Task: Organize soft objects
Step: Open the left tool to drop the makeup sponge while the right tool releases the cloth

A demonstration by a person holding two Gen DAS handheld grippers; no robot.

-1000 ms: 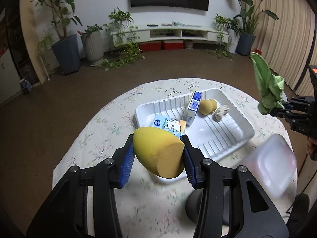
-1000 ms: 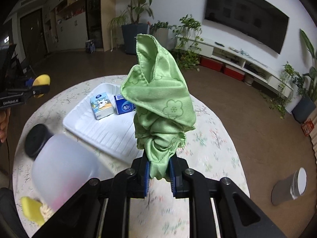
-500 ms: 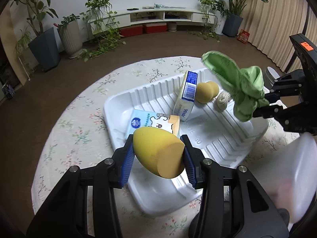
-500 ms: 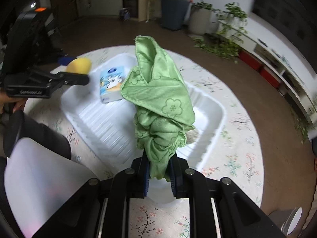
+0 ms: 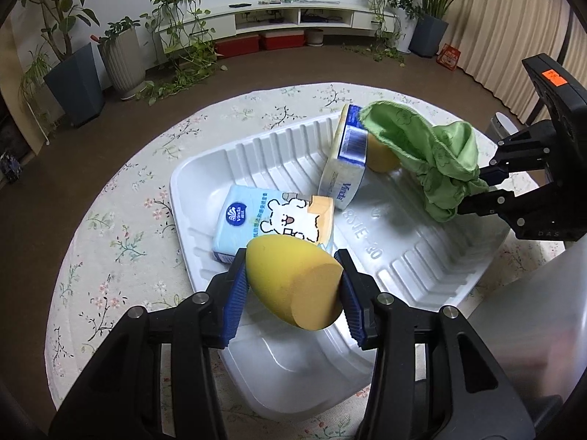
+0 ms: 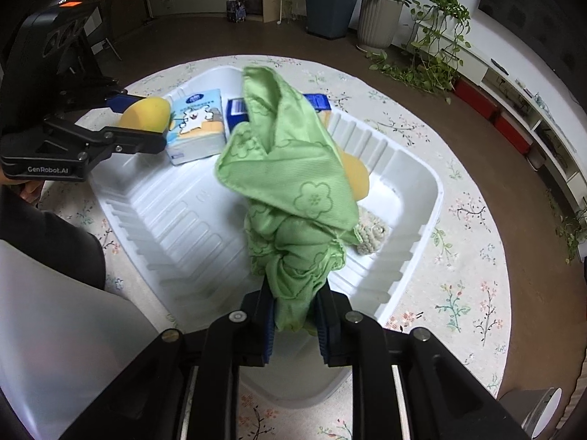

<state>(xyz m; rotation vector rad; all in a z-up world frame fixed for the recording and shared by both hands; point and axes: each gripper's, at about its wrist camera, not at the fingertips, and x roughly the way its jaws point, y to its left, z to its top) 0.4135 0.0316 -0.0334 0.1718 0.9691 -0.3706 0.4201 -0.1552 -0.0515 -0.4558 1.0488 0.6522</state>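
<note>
My left gripper (image 5: 291, 282) is shut on a yellow egg-shaped sponge (image 5: 293, 286) and holds it over the near corner of the white tray (image 5: 403, 256). My right gripper (image 6: 295, 315) is shut on a bunched green cloth (image 6: 290, 190) and holds it over the tray (image 6: 176, 227). It also shows in the left wrist view (image 5: 477, 192) with the cloth (image 5: 433, 154). In the tray lie a light blue tissue pack (image 5: 271, 223), a blue and white tissue pack (image 5: 346, 161), a yellow sponge (image 5: 379, 154) and a beige knitted thing (image 6: 370, 233).
The tray sits on a round table with a floral cloth (image 5: 121, 220). A blurred translucent white container (image 5: 532, 319) with a dark lid (image 6: 77, 253) stands close by. Potted plants (image 5: 73, 69) and a low TV shelf (image 5: 286, 18) are beyond the table.
Both grippers have moved in over the tray. The green cloth has come down lower over the tray, and the sponge now hangs over the tray's near corner.
</note>
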